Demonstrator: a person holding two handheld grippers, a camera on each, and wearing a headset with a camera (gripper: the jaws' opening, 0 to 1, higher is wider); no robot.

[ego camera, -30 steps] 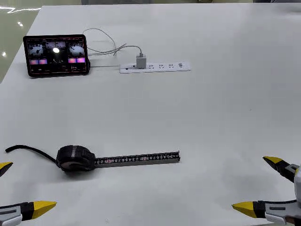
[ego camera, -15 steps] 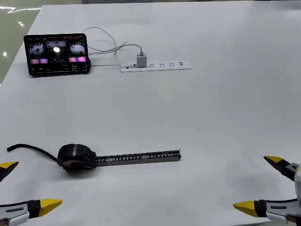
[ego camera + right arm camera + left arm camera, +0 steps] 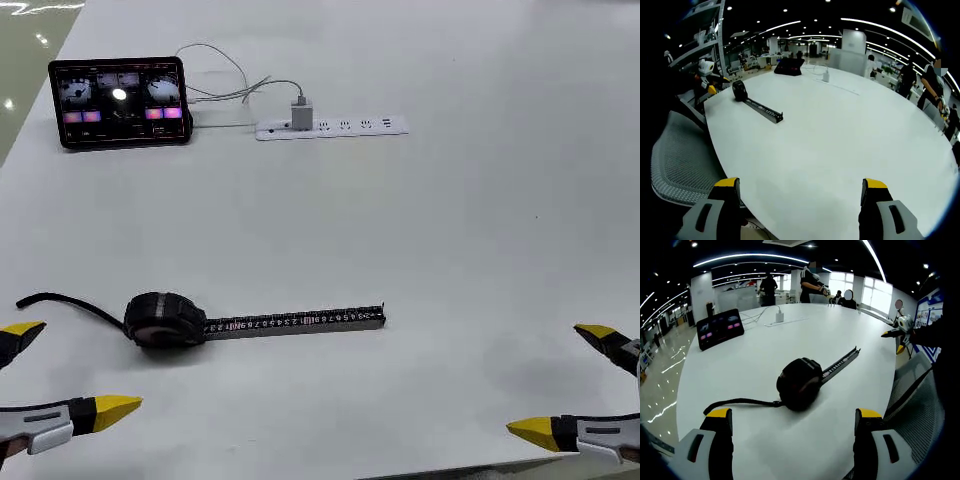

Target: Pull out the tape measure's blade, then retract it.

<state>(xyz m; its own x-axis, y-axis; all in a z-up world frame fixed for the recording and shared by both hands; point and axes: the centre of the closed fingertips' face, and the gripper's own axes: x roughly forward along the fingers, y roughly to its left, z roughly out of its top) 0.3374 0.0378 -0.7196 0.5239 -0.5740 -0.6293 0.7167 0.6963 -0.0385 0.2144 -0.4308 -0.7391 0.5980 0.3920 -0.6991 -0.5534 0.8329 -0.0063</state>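
Note:
A black tape measure [image 3: 163, 320] lies on the white table [image 3: 420, 230], its blade [image 3: 295, 321] pulled out to the right and its wrist strap [image 3: 65, 302] trailing left. My left gripper [image 3: 60, 375] stands open at the near left, just short of the case [image 3: 800, 382], nothing between its yellow-tipped fingers [image 3: 719, 415]. My right gripper [image 3: 585, 385] is open at the near right edge, far from the blade's end [image 3: 776, 118]. In the right gripper view the case [image 3: 739, 90] lies far off at the left.
A tablet [image 3: 120, 101] with a lit screen stands at the far left. A white power strip [image 3: 335, 127] with a charger and cables lies behind the middle. A mesh chair [image 3: 680, 165] sits by the table's near edge. People stand in the background.
The head view has tilted, so things sit a bit higher in the picture. Both grippers stay open; the left one has crept slightly forward. The tape measure has not moved.

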